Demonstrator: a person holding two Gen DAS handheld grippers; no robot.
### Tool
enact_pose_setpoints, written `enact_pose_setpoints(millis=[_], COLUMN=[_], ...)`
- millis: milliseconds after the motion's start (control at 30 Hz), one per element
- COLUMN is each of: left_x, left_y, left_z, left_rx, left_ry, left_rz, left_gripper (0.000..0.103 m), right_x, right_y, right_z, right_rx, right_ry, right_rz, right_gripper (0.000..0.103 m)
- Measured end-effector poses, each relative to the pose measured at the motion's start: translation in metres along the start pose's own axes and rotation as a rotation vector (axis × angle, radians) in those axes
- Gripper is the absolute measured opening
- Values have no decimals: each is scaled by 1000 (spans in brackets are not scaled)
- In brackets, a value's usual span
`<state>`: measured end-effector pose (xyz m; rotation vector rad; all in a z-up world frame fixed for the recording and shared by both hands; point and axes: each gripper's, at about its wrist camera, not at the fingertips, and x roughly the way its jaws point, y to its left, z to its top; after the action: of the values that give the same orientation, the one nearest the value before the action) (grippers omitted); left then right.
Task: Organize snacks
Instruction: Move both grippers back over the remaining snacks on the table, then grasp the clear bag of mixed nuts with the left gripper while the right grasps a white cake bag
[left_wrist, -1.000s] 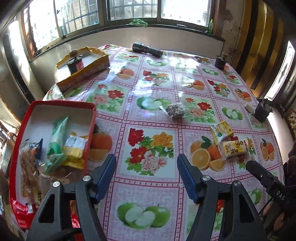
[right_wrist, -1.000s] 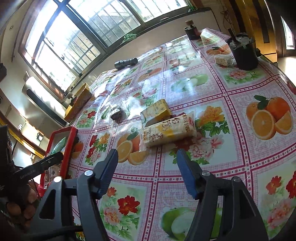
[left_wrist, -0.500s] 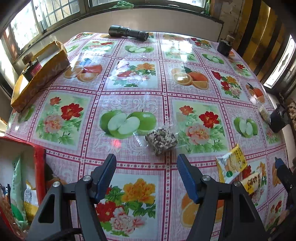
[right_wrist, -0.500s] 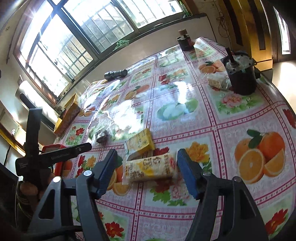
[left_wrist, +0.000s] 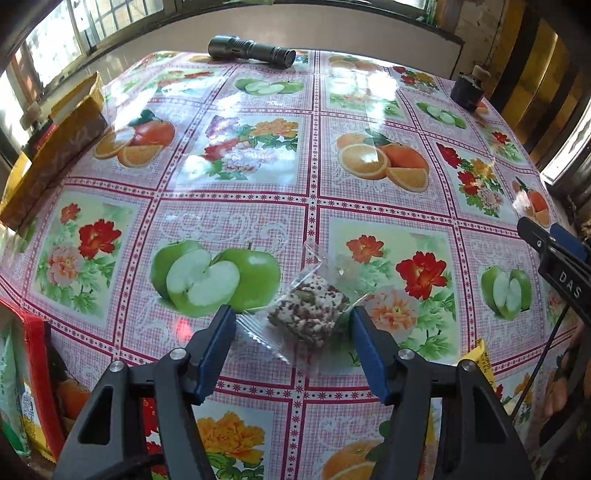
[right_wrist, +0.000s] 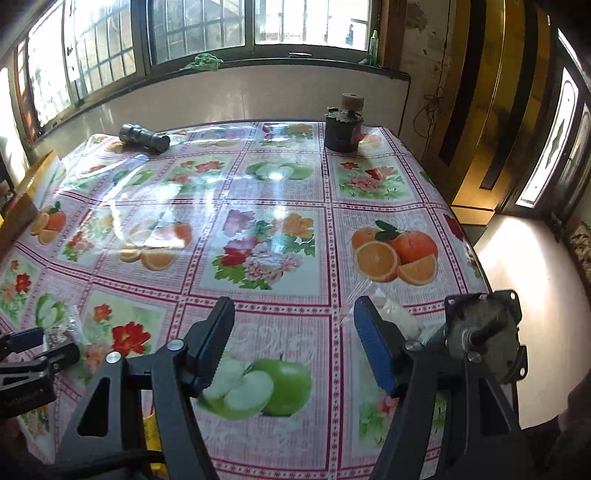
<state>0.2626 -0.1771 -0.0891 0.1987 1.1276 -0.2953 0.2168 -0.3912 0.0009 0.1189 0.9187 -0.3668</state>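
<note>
Snack in hand for this step: a clear packet of mixed grain bar (left_wrist: 308, 314), lying flat on the flowered tablecloth (left_wrist: 236, 229) just ahead of the left gripper (left_wrist: 291, 328). That gripper's jaws stand wide apart with the packet between the blue fingertips (left_wrist: 221, 332), not yet touching either one, so nothing is held. It looks ready to close, though the loose, crinkly wrapper may slip or fold.

At the near left edge a red tray (left_wrist: 37, 373) already holds some packets, green and yellow ones (left_wrist: 16, 402), so part of the sorting seems done. A yellow snack pack (left_wrist: 484, 363) lies near right on the cloth, half hidden behind the gripper's arm, and counts as work left.

In the right wrist view the right gripper (right_wrist: 293, 339) is likewise wide open and empty, above a printed apple. Just right of it lies a pale wrapped piece (right_wrist: 397, 319), beside a dark round device (right_wrist: 484, 332); whether it is a snack I cannot tell.

Farther off sit a black torch (left_wrist: 251, 50), a dark jar (left_wrist: 467, 92) and a yellow box (left_wrist: 55, 147) at far left.

By my judgement the task is roughly midway.
</note>
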Motion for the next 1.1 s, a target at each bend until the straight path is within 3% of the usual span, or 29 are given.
enact_pose_setpoints(millis=[100,267,333,400,433,533,633,833,967,1100], left_x=[0,1,-2,-4,-5,-8,-13,-19,-17,-12], left_y=[-2,-4,-3,0,2,8,16,31,31,22], left_z=[1,1,-3,-7,-9,-12,-11,-4,-2,1], left_rx=[18,27,39,33,28,15,-9,-57,-57,-34], left_ry=[2,12,16,17,19,27,30,40,40,38], left_rz=[-11,-14,-15,-15,-16,-32,-55,-127,-137,-139], left_gripper=[62,62,62,62,62,62,62,62,62,62], right_x=[17,20,10,-7,-23,-55,-48,-37,-33,-24], right_y=[-3,-14,-8,10,22,42,30,-26,-22,-11], right_z=[3,-2,-6,-14,-18,-25,-20,-19,-27,-35], right_rx=[-14,14,20,-13,-54,-149,-103,120,49,-29], right_ry=[51,92,115,136,97,-17,-4,50,63,62], right_rz=[-67,-66,15,203,258,169,149,305,322,262], right_gripper=[68,74,76,74,73,80,81,81,81,81])
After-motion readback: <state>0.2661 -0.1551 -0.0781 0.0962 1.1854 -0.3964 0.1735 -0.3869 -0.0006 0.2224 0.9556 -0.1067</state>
